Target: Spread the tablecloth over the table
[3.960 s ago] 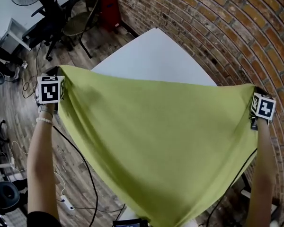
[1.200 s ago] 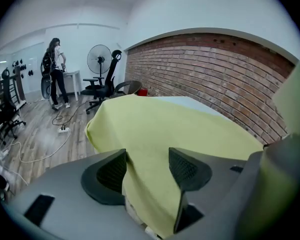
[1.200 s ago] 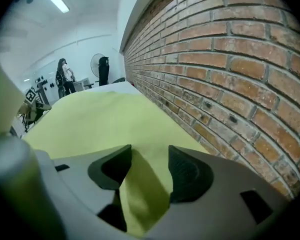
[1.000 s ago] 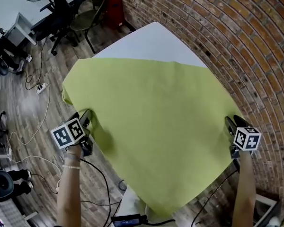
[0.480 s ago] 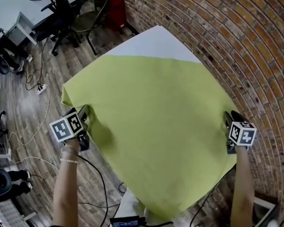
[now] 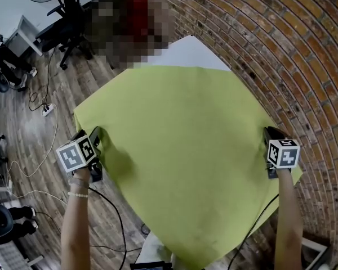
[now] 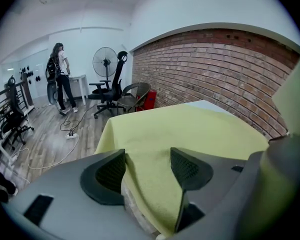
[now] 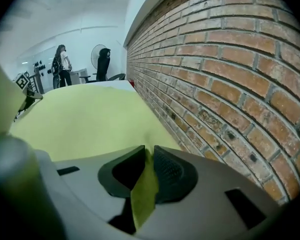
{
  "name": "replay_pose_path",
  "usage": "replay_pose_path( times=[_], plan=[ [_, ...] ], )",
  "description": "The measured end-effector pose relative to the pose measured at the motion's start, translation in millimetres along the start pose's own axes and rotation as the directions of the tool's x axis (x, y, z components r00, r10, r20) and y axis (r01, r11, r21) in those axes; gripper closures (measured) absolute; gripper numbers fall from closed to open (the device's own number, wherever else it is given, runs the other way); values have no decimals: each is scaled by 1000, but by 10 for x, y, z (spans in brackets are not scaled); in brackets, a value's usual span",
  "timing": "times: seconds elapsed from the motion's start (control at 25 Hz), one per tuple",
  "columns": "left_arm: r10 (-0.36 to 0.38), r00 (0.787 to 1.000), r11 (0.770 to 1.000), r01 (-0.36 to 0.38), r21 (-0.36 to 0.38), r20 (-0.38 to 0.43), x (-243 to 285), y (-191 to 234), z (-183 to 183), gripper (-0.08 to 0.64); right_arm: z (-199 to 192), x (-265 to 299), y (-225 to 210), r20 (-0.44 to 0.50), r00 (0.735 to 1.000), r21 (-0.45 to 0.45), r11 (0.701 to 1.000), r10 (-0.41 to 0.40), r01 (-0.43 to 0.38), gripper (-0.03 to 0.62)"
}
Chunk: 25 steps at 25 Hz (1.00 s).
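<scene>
While atop table [image 6: 195, 54], tablecloth [image 6: 180, 145] inside open left gripper [image 7: 147, 168]

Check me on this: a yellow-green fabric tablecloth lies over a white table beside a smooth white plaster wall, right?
Not the wall: it is a red-brown brick wall, plain in the head view. The yellow-green fabric tablecloth does lie over the white table beside it.
</scene>
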<state>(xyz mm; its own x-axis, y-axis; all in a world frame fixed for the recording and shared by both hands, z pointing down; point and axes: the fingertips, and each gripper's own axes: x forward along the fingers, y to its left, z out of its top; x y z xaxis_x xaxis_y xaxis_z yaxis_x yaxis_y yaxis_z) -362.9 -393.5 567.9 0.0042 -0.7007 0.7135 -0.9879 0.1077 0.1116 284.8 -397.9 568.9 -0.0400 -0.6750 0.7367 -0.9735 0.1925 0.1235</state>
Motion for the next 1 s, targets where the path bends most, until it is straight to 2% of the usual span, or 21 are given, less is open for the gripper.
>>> replay_pose_path(
  times=[0.36, 0.48, 0.72, 1.0],
  plan=[
    [23, 1000, 995, -23, 99, -7, 165, -17, 199, 288, 347, 302, 45, 4, 1000, -21, 1000, -14, 14, 546],
    [8, 1000, 995, -8, 99, -5, 238, -29, 270, 297, 434, 370, 32, 13, 1000, -4, 1000, -11, 11, 548],
    [-8, 1000, 994, 7, 113, 6, 375, -38, 400, 313, 601, 532, 40, 16, 1000, -31, 999, -15, 15, 552],
    [-2, 1000, 983, 1, 185, 8, 565, -92, 599, 325, 810, 740, -7, 34, 999, -30, 999, -32, 33, 555]
  ],
)
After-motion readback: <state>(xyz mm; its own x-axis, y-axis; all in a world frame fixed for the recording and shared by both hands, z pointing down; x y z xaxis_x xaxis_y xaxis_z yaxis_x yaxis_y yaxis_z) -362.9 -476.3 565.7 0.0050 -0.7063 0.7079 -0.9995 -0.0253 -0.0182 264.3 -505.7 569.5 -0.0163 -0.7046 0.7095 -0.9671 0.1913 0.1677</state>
